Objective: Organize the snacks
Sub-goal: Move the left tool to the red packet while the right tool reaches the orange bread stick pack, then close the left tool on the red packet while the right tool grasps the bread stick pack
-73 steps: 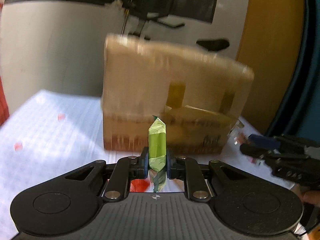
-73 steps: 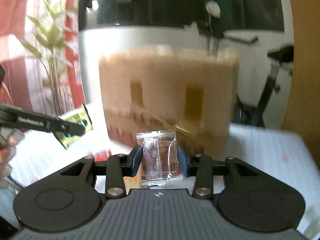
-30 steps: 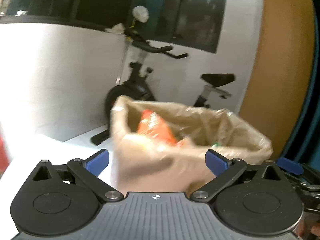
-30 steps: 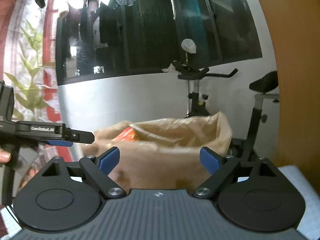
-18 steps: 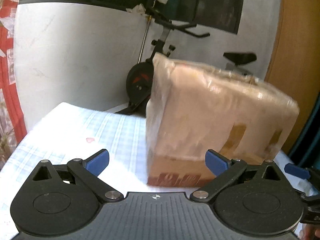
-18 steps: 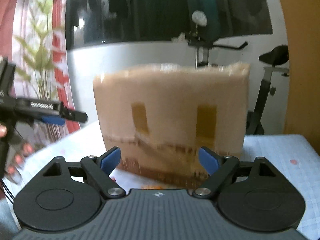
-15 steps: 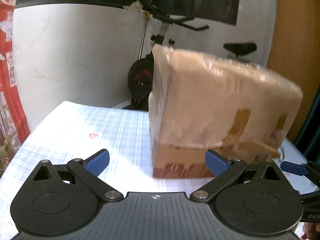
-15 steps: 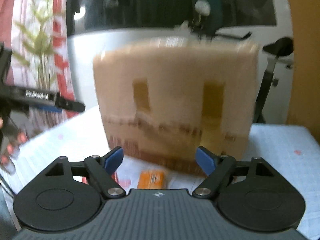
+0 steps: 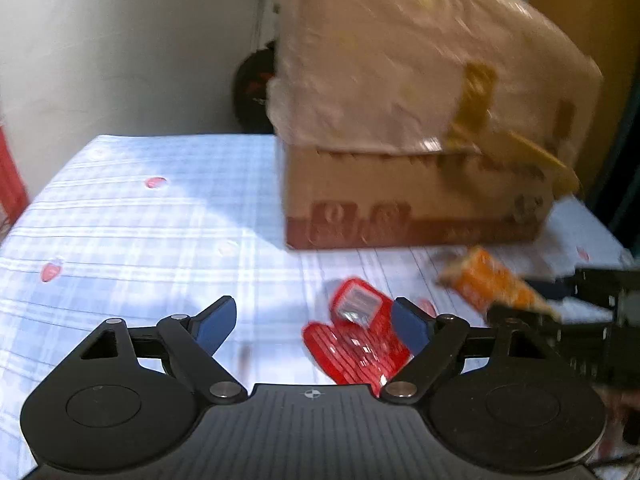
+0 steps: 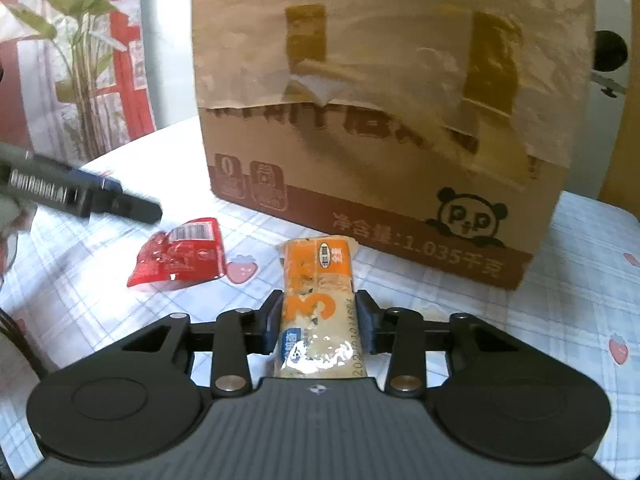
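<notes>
A cardboard box lined with a brown plastic bag stands on the table; it also shows in the left wrist view. My right gripper is shut on an orange snack packet just in front of the box; the packet also shows in the left wrist view. A red snack packet lies flat on the cloth to the left. In the left wrist view the red packet lies just ahead of my left gripper, which is open and empty, low over the table.
The table has a blue-checked cloth with strawberry prints. A white wall and an exercise bike wheel are behind the box. A potted plant stands at the far left.
Both grippers have dropped from above the box down to the table. My right gripper has shut on the orange packet. My left gripper stays open, now close to the red packet.
</notes>
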Tool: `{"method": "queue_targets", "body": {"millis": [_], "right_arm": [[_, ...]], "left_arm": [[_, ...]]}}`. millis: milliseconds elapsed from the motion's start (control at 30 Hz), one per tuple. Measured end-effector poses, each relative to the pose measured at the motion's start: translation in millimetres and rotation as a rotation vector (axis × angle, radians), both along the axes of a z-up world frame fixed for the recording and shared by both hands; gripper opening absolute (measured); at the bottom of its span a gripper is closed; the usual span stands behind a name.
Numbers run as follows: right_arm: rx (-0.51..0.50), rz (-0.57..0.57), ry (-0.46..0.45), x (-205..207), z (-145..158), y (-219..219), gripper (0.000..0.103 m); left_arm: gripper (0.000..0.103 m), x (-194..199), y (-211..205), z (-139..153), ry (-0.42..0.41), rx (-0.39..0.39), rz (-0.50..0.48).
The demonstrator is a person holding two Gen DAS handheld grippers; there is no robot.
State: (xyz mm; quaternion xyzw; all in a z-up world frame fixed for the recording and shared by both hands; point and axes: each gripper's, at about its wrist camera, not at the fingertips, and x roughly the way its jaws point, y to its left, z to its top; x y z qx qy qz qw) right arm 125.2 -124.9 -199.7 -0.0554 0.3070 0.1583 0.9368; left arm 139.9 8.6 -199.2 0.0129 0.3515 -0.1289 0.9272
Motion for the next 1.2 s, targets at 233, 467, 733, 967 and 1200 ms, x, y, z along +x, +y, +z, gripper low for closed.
{"method": "queue_targets", "body": {"millis": [233, 467, 733, 967, 1200], "right_arm": [[0.027, -0.071, -0.003, 0, -1, -8, 0.039], [0.052, -0.081, -0.001, 3, -2, -13, 0.039], [0.063, -0.087, 0.000, 2, -1, -14, 0.039], [0.068, -0.087, 0.000, 1, -2, -15, 0.039], [0.073, -0.089, 0.000, 1, -2, -15, 0.039]], "left_arm": [[0.083, 0, -11, -10, -0.022, 0.050, -0.136], [0.082, 24, -11, -13, 0.002, 0.026, -0.181], [0.082, 26, -18, -22, 0.042, -0.003, -0.226], [0.085, 14, -30, -29, 0.020, 0.111, -0.221], [0.059, 14, -27, -23, 0.036, 0.102, -0.181]]}}
